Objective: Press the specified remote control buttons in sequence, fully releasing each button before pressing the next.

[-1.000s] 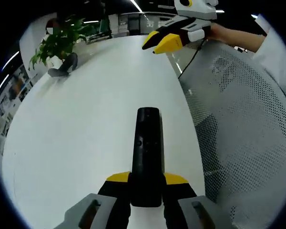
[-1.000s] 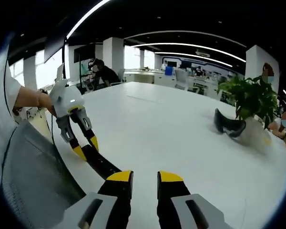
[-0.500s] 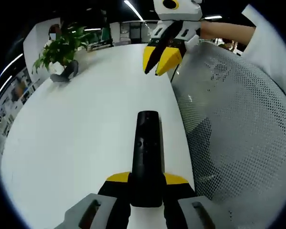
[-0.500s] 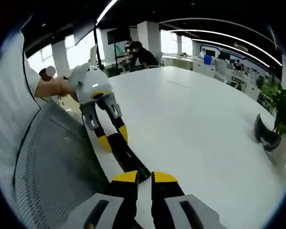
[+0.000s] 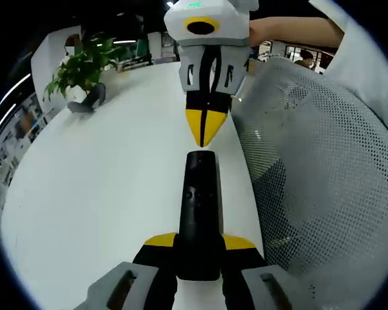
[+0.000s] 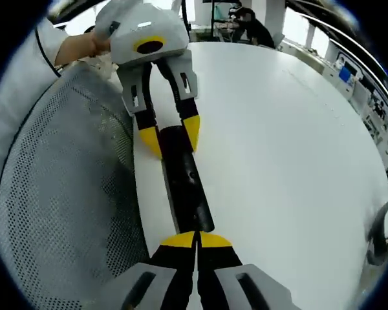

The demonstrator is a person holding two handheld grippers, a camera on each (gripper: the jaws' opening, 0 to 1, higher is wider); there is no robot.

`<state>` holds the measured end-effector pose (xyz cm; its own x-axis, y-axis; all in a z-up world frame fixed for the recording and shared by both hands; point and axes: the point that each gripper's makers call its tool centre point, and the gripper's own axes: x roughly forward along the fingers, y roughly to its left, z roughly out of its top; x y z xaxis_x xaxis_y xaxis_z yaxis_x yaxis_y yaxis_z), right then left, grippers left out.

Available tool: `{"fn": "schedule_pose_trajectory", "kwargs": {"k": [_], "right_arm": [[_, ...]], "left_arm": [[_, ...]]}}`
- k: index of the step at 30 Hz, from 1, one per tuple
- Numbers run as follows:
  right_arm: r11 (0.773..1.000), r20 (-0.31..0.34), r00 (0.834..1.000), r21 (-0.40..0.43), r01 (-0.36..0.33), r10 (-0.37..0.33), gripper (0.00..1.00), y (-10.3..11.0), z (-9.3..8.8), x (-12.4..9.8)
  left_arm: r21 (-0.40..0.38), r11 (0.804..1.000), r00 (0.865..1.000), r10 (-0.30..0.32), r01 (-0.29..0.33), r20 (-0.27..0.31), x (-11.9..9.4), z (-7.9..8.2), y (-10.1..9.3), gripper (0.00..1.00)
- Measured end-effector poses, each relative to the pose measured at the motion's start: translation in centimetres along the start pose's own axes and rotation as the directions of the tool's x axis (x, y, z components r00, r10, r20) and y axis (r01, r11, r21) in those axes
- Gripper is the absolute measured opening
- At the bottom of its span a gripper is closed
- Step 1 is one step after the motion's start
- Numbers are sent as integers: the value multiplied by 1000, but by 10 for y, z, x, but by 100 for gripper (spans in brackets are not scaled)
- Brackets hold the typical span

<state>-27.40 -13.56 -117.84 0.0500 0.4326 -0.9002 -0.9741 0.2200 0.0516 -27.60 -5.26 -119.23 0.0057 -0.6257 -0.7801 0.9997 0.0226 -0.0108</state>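
a: where's the remote control sitting?

b: clamped in my left claw by its near end, yellow tips tight on both sides. it runs straight out ahead of me, over the white table, close along the table edge. from the right gripper view i see the same remote lying lengthwise, the left claw gripping its far end.

a: and your right claw?

b: jaws together, tips meeting in one yellow wedge. in the left gripper view it points down at the remote's far end, just short of it; touching or not, cannot tell. in its own view the tips sit right at the remote's near end.

a: surroundings?

b: grey mesh chair back beside the table edge. potted plant near the far corner, a dark object at its foot.
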Motion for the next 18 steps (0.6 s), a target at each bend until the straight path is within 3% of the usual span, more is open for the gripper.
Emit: {"fn": "schedule_pose_trajectory", "kwargs": {"k": [11,14,18], "right_arm": [[995,-78,996,-85,-45,38,0,3,0,7],[977,-153,988,-204,-54,23,0,3,-1,8],[975,-206,978,-209,-77,34,0,1,0,10]], "left_arm": [[-8,1000,1000,4,-4,2,0,0,0,24],[-13,1000,1000,5,-5,-2,0,0,0,24],[-14,1000,1000,5,-5,-10,0,0,0,24]]}}
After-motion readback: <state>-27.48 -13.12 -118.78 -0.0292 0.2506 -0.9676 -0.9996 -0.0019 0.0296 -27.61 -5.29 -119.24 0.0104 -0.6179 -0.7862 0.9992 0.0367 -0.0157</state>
